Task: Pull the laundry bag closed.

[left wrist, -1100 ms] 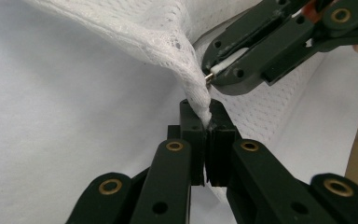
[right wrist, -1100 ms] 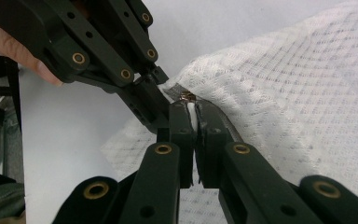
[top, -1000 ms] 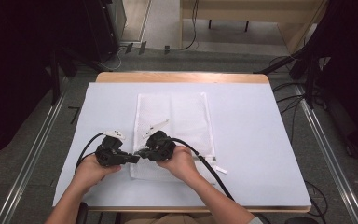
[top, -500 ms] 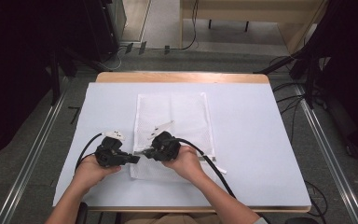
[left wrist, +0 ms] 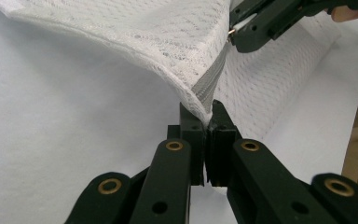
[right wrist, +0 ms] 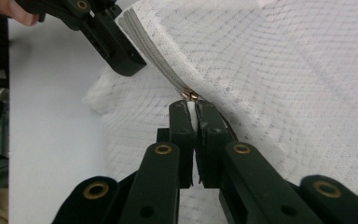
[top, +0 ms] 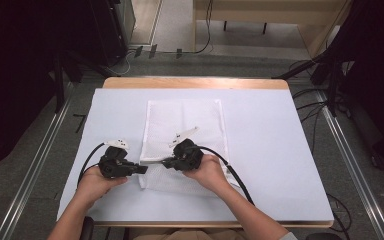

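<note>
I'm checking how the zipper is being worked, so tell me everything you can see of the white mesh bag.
The white mesh bag is flat netted fabric lying mid-table on the white table cover. A grey zipper runs along its near edge, which is lifted off the surface. The left hand-held gripper is shut on the zipper's end; the right hand-held gripper is shut on the white pull tab by the brass slider.

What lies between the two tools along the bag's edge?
A short run of closed zipper on the white mesh bag spans from the left tool to the right tool, clearest in the right gripper view.
</note>
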A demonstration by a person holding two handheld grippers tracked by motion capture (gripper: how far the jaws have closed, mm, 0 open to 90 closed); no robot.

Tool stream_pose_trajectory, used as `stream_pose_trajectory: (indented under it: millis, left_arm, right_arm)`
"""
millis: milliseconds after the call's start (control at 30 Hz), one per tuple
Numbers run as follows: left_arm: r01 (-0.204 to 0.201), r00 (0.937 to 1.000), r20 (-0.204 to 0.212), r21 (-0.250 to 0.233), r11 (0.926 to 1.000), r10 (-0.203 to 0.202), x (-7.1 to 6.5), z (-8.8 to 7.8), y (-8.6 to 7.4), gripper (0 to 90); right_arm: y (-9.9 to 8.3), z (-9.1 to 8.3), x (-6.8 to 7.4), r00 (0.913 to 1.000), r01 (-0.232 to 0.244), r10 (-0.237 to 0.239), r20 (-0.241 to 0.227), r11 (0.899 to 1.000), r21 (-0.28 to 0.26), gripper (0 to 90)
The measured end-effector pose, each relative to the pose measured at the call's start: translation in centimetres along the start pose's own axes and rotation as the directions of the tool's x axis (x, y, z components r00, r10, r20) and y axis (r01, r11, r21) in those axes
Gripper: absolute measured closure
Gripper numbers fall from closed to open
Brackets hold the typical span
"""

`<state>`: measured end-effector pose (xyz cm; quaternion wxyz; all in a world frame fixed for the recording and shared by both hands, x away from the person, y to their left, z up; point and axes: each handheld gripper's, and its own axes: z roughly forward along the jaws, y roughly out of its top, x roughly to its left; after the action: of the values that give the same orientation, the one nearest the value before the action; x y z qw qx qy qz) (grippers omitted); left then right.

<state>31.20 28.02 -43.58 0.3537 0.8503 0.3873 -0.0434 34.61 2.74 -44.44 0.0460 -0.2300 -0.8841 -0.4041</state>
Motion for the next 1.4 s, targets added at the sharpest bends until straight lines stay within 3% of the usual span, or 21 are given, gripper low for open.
stream_pose_trajectory:
  millis: [333,500,667,1400]
  left_arm:
    - [-0.013,0.9999,0.003,0.0,0.9999,0.013,-0.3,0.0,0.0,88.8]
    - [-0.024,0.9996,0.017,-0.011,0.9997,0.024,-0.3,-0.3,-0.1,88.8]
    - [-0.011,0.9996,0.024,-0.023,0.9997,0.012,-0.1,-0.3,0.1,88.7]
    - [-0.011,0.9997,0.021,0.0,0.9999,0.011,-0.1,-0.2,-0.1,88.6]
  right_arm:
    - [-0.4,-0.8,-0.2,0.9999,-0.006,0.006,0.008,1.0,0.002,88.2]
    - [-0.7,-1.5,-0.4,0.9998,0.019,-0.019,0.011,0.999,0.028,88.2]
    - [-1.4,-2.8,-1.0,1.0,0.005,-0.005,-0.005,1.0,-0.007,88.2]
    - [-2.2,-3.2,-1.7,0.9998,-0.022,0.022,0.0,1.0,0.008,88.2]
